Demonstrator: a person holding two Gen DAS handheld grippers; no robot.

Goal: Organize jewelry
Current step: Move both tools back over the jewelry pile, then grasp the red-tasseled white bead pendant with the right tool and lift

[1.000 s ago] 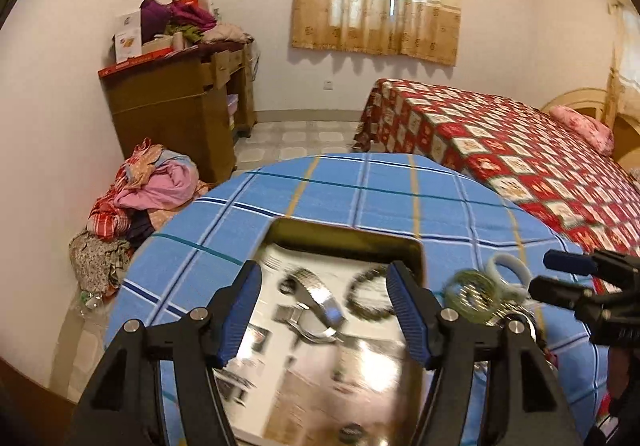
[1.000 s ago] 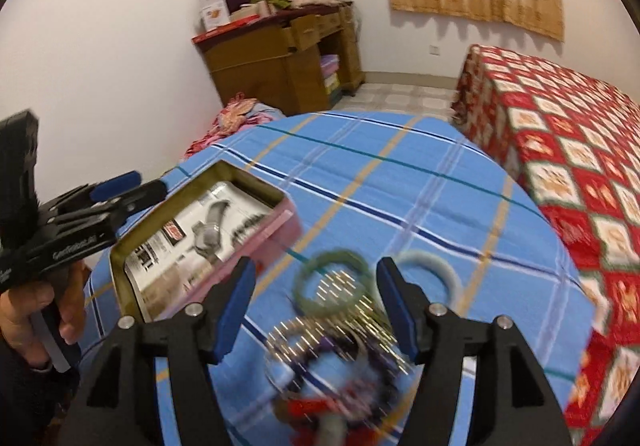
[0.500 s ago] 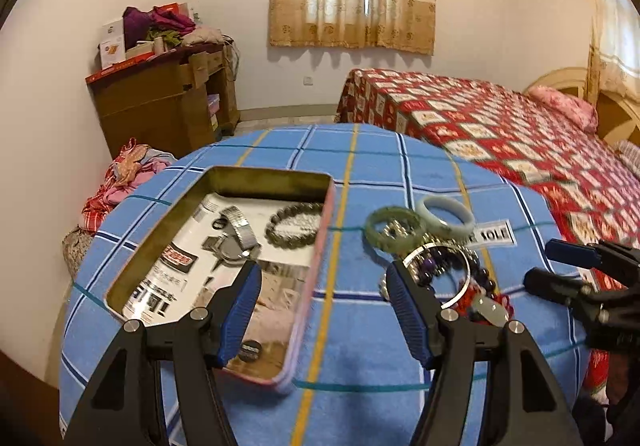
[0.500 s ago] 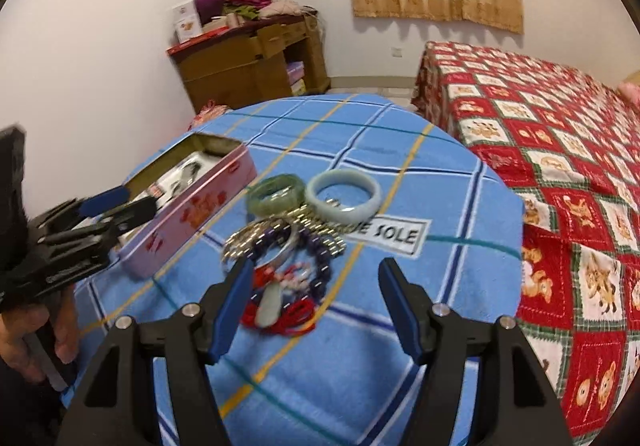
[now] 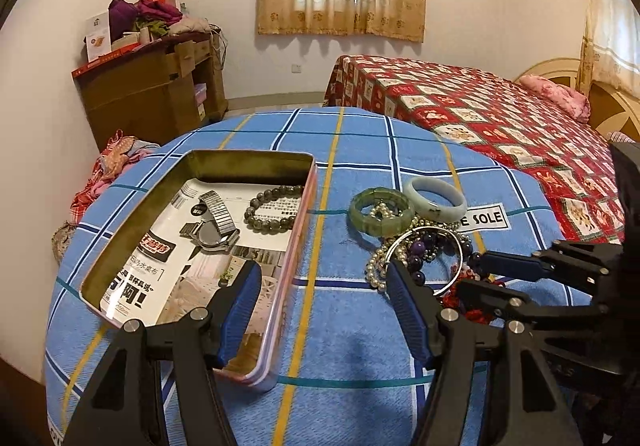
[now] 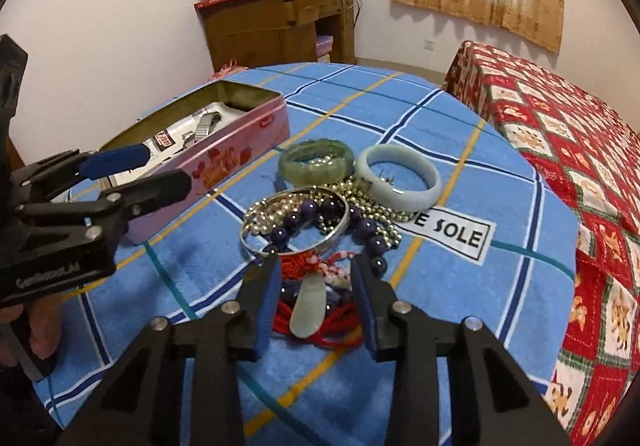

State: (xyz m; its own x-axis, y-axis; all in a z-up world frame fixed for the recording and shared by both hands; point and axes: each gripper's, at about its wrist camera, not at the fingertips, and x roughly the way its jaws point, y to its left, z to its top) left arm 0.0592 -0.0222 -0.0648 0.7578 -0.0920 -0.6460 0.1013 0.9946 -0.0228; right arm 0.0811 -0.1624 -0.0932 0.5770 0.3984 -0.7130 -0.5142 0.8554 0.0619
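Observation:
An open pink tin (image 5: pixel 304 213) on the blue checked tablecloth holds a metal watch (image 5: pixel 212 221) and a dark bead bracelet (image 5: pixel 272 207). Right of it lies a pile: a green bangle (image 6: pixel 312 175), a pale jade bangle (image 6: pixel 400 197), a silver bangle (image 6: pixel 296 248), purple beads (image 6: pixel 280 234), pearl strands and a red cord with a pale jade pendant (image 6: pixel 308 310). My right gripper (image 6: pixel 315 266) is low over the pile. Its jaws are closing, with the pendant and red cord between them. My left gripper (image 5: pixel 322 278) hangs open over the tin's right rim, holding nothing.
The round table's edge (image 6: pixel 560 205) drops off close behind the pile. A bed with a red patterned cover (image 5: pixel 500 113) stands to the right. A wooden cabinet (image 5: pixel 152 93) and heaped clothes (image 5: pixel 116 161) are at the far left. A hand (image 6: pixel 40 326) holds the left gripper.
The right gripper has sunk onto the near side of the pile and its jaws have narrowed around the red cord. The left gripper pulled back from over the tin to its right rim.

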